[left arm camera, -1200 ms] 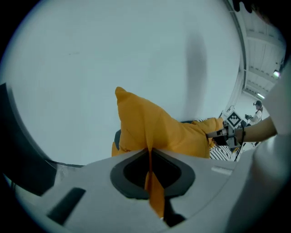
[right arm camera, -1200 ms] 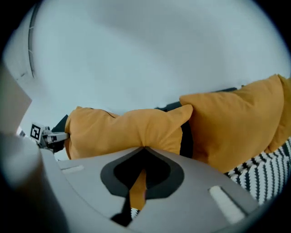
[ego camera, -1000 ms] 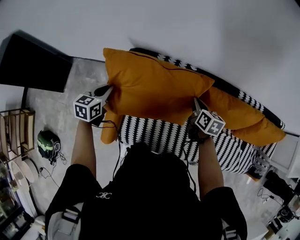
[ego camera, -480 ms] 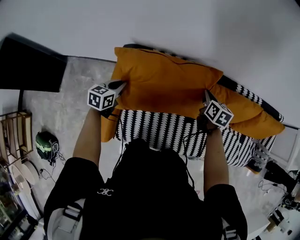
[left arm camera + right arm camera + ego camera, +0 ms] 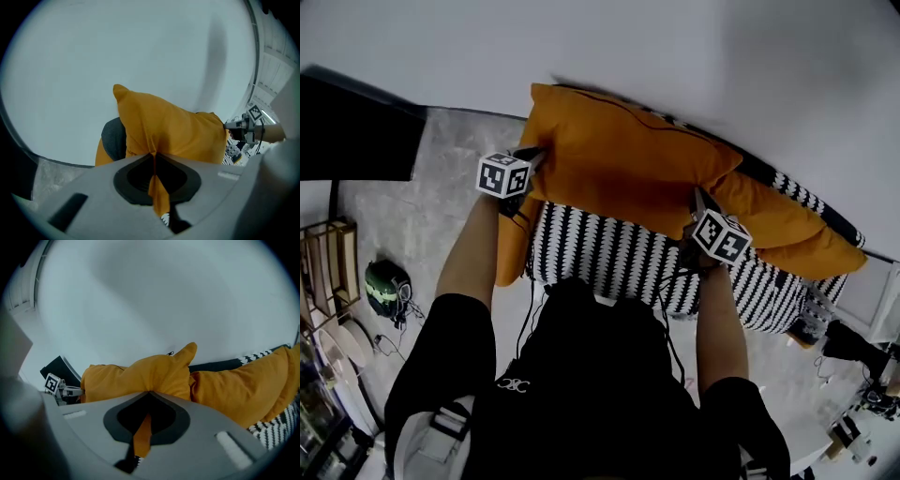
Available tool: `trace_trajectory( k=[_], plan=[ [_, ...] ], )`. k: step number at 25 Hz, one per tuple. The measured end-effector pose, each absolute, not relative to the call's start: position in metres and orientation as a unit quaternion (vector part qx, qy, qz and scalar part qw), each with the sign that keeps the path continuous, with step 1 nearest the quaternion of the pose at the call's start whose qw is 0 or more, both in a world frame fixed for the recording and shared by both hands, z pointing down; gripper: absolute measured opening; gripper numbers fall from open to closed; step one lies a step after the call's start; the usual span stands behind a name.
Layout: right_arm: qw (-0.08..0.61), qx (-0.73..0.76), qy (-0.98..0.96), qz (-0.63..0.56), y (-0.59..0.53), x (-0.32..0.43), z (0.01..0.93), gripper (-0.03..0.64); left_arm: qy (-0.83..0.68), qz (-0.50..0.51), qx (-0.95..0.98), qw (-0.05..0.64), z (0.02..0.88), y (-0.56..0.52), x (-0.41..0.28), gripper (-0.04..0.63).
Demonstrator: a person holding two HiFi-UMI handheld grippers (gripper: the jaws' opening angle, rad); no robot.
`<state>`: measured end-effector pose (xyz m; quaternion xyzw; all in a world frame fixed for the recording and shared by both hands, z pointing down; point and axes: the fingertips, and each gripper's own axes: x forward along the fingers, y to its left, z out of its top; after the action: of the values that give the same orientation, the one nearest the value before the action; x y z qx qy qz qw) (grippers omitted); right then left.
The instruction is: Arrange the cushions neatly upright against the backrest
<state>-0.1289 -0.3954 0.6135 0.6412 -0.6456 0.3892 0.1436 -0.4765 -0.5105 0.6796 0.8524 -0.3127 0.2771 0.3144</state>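
A large orange cushion (image 5: 628, 169) stands against the backrest of a black-and-white patterned sofa (image 5: 609, 258). My left gripper (image 5: 534, 157) is shut on the cushion's left edge, and orange fabric (image 5: 154, 183) is pinched between its jaws. At the cushion's lower right corner my right gripper (image 5: 696, 202) is shut on the fabric (image 5: 143, 432). A second orange cushion (image 5: 787, 230) leans on the backrest to the right, partly behind the first (image 5: 239, 385). A third orange cushion (image 5: 514, 248) hangs at the sofa's left end.
A white wall (image 5: 675, 56) runs behind the sofa. A dark panel (image 5: 356, 131) stands at the left on the grey floor (image 5: 441, 216). A wooden rack (image 5: 333, 262) and a green helmet (image 5: 384, 286) lie at the far left. Cables and gear clutter the floor at the lower right (image 5: 853, 366).
Both grippers have carried the large cushion back and down toward the backrest. The left side dropped more, so the cushion now rests lower against the sofa's back.
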Motion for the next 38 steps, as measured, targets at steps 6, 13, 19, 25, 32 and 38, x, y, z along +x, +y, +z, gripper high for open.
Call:
trace_trajectory(
  k=[6, 13, 19, 25, 32, 38],
  plan=[
    [0.157, 0.649, -0.619, 0.414, -0.388, -0.134, 0.65, 0.015, -0.305, 0.274, 0.852, 0.326, 0.704, -0.505, -0.477, 0.017],
    [0.237, 0.648, -0.621, 0.372, -0.385, -0.143, 0.676, 0.015, -0.298, 0.325, 0.83, 0.341, 0.747, -0.477, -0.488, 0.017],
    [0.316, 0.641, -0.614, 0.336, -0.379, -0.157, 0.699, 0.015, -0.341, 0.339, 0.795, 0.37, 0.784, -0.454, -0.505, 0.023],
    [0.332, 0.667, -0.588, 0.314, -0.378, -0.156, 0.712, 0.02, -0.38, 0.31, 0.779, 0.391, 0.791, -0.453, -0.512, 0.074],
    [0.292, 0.699, -0.57, 0.317, -0.361, -0.15, 0.684, 0.109, -0.433, 0.268, 0.798, 0.321, 0.739, -0.471, -0.519, 0.137],
    [0.25, 0.715, -0.572, 0.315, -0.348, -0.162, 0.634, 0.008, -0.455, 0.246, 0.804, 0.293, 0.671, -0.465, -0.511, 0.009]
  ],
)
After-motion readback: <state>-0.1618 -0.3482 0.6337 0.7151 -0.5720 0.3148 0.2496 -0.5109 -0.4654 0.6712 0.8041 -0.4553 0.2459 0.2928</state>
